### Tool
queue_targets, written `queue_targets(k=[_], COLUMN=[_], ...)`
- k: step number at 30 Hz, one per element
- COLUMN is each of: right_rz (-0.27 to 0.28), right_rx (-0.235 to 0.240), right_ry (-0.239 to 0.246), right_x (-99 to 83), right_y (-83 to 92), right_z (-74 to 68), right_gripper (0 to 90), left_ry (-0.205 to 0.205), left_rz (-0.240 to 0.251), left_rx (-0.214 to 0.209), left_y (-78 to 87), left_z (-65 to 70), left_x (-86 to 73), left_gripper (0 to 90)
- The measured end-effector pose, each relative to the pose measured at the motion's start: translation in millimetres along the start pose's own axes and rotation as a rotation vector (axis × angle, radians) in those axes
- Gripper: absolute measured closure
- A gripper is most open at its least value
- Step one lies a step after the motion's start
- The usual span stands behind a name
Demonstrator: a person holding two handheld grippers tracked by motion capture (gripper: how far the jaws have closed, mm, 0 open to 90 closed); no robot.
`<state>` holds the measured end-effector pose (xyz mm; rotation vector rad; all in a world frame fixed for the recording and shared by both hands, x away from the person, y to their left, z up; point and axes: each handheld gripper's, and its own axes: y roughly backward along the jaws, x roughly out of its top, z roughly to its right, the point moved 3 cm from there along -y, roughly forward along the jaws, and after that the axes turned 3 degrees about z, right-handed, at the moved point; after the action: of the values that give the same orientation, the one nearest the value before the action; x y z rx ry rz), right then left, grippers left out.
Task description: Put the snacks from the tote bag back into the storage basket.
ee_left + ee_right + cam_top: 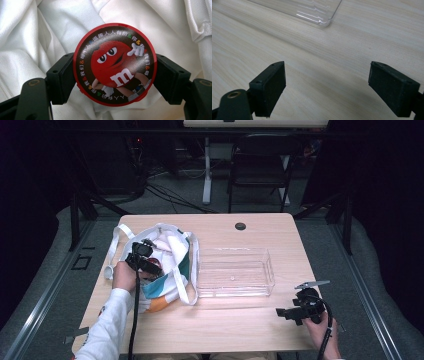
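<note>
On the pale wooden worktop [220, 325], which spans most of the high view, the near strip along the front edge is bare between the two hands, and the far edge carries a small dark round cap [240, 226]. A white cloth tote bag [170, 265] with teal and orange patches lies at the left, its straps trailing over the surface toward the left edge and toward the tray. Just beside the bag, at the centre, stands a clear plastic tray [235, 292]; its near right corner [322, 22] shows in the right gripper view, with open wood all round it.

The left tongs [145, 262] reach into the mouth of the bag — clenched on a round red tin [115, 65] printed with a red cartoon candy figure. Both pads press on the tin's rim at opposite sides, and white bag fabric lies close behind it on every side.

The right tongs [287, 312] rest near the right front corner of the worktop, well apart from the tray — released, pads [268, 87] spread wide with nothing between them but bare wood.
</note>
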<state>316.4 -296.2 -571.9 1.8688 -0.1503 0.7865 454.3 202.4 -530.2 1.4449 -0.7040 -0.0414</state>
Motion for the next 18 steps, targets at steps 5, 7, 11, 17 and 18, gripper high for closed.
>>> queue_targets(k=[5, 7, 11, 17, 18], right_rz=[-0.001, -0.001, 0.0, 0.004, 0.004], right_rx=[0.005, 0.002, -0.002, -0.004, -0.004], right_ry=[-0.002, -0.001, 0.0, -0.007, -0.007], right_x=[0.1, 0.0, 0.0, -0.5, -0.5], right_y=[0.6, 0.5, 1.2, 1.2, 1.2], right_z=[0.4, 0.8, 0.8, 0.7, 0.7], right_gripper=[14.0, 14.0, 14.0, 14.0, 14.0], left_ry=[-0.001, -0.003, -0.002, 0.004, 0.005], left_rz=[0.001, 0.005, 0.024, 0.039, 0.04], left_rx=[-0.003, -0.002, -0.003, -0.004, -0.008], left_y=[3.0, 5.5, 13.1, 23.9, 25.4], left_z=[-0.8, -0.9, -0.9, -2.4, -2.6], left_x=[0.0, 0.4, 1.5, 2.8, 3.0], left_gripper=[25.7, 25.7, 25.7, 25.7, 25.7])
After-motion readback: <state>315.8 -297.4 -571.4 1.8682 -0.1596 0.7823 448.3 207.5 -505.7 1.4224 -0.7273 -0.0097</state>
